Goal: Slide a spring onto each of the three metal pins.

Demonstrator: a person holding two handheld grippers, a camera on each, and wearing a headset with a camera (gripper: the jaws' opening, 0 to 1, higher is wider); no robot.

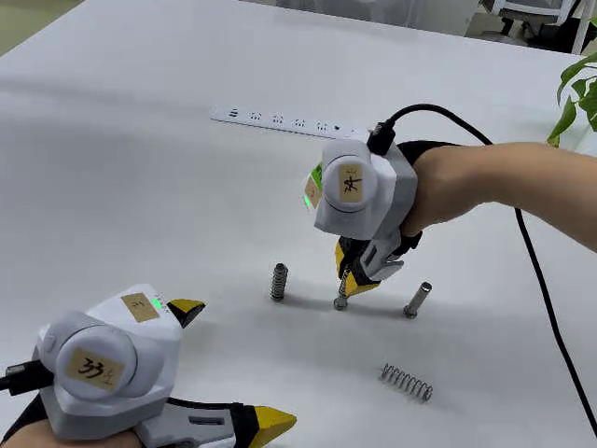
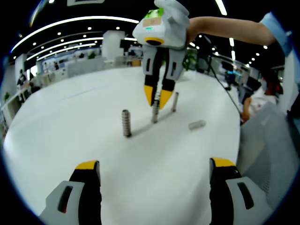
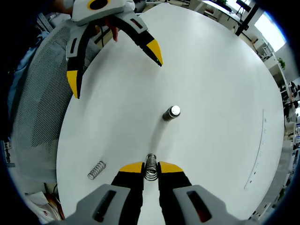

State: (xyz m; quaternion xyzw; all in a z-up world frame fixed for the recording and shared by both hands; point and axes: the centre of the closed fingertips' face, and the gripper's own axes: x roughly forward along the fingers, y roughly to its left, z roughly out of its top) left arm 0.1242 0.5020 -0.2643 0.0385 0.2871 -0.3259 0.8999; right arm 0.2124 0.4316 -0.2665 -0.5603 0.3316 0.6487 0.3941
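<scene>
Three metal pins stand in a row on the white table. The left pin wears a spring and also appears as a dark sleeved pin. My right gripper is shut on a second spring, held upright on the middle pin. The right pin is bare and leans slightly. A loose spring lies flat nearer to me, beside the row. My left gripper rests open at the near left, holding nothing.
A white power strip lies at the back of the table. The right gripper's black cable trails down the right side. Green plant leaves show at the far right edge.
</scene>
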